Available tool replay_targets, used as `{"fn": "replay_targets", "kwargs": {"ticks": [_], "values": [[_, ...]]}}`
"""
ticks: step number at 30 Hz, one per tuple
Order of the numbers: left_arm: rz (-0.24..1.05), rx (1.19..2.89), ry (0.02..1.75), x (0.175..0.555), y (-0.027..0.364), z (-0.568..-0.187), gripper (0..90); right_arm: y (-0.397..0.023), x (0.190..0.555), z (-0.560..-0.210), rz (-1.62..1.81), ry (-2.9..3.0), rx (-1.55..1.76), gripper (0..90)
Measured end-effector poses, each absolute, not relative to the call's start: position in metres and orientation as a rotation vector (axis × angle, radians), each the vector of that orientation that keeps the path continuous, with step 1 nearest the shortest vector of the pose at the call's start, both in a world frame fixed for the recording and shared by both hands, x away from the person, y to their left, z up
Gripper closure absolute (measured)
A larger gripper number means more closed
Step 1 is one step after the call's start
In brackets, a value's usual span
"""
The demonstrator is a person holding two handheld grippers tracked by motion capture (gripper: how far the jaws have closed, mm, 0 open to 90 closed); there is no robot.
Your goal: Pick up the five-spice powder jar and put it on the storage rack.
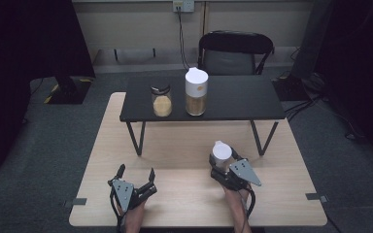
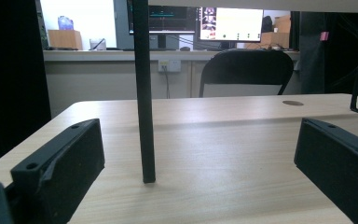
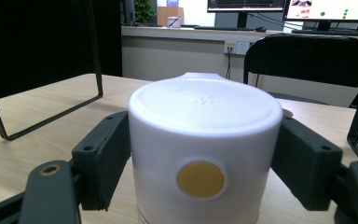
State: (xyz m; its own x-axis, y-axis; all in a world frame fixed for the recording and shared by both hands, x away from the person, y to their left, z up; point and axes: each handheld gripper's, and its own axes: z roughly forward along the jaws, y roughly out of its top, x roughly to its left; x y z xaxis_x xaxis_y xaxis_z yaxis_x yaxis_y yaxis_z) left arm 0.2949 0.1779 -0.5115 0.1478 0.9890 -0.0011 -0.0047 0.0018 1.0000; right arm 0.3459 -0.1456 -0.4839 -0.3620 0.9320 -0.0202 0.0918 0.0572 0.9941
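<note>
Between the jaws of the right gripper (image 1: 222, 162) stands the white-lidded jar (image 3: 204, 154), upright on the table (image 1: 175, 204), both pads pressed against its lid, so the grip is across the jar with its long axis vertical. Ahead of the gripper stands the black shelf (image 1: 233, 97), bearing a like jar (image 1: 195, 91) and a glass jar (image 1: 161, 101); its legs flank the path. Left gripper (image 1: 136, 175) rests open and empty, well apart.

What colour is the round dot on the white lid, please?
Yellow-orange dot on the white lid, clearest in the right gripper view.
</note>
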Motion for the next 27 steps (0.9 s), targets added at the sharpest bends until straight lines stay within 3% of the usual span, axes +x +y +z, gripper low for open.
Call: {"fn": "replay_targets", "kwargs": {"ticks": [27], "values": [[1.101,1.271,1.097,0.2949,0.1779,-0.5116,1.1,-0.1445,0.3475,-0.4860,1.377,1.591,1.076,30.2]]}}
